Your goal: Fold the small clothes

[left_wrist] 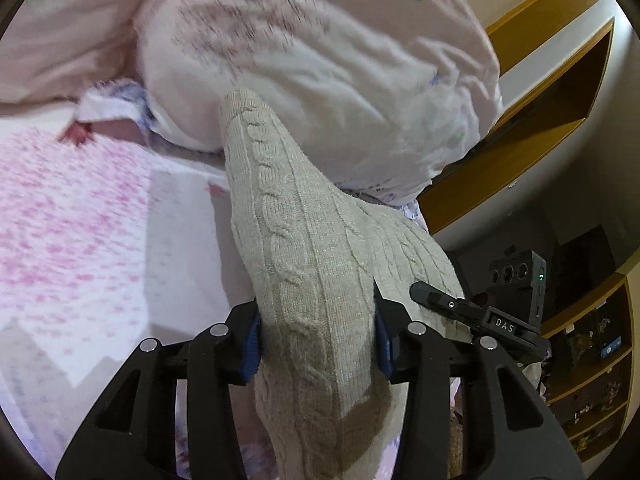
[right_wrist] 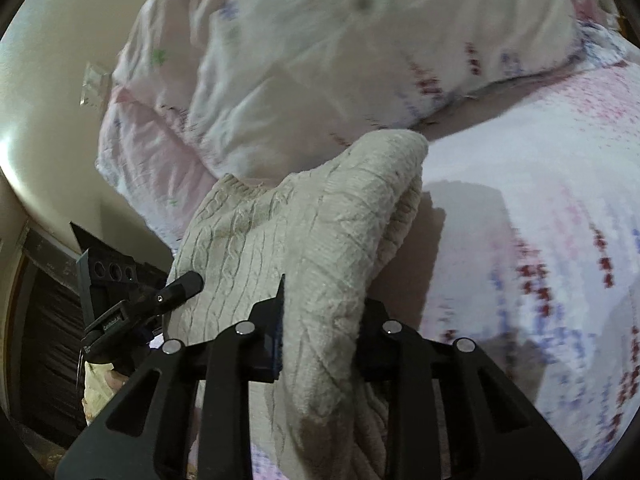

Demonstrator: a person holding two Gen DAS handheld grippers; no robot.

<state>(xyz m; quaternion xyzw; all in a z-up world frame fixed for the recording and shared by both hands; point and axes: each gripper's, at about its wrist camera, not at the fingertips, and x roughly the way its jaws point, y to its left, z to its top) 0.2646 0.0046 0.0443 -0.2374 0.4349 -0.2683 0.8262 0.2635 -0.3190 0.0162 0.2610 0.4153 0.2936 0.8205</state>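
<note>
Sweater (left_wrist: 296,240) hangs over the bed (left_wrist: 72,216), pinched in both grippers: left gripper (left_wrist: 318,336) and right gripper (right_wrist: 320,332) each clamp a near edge, its length running far toward the pillows (left_wrist: 320,60).

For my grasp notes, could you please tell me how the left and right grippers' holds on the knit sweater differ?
The left gripper pinches a long cable-knit part of the sweater; the right gripper pinches a bunched, folded wad. The left jaws stand wider than the right. Both are shut on the same beige sweater.
</note>
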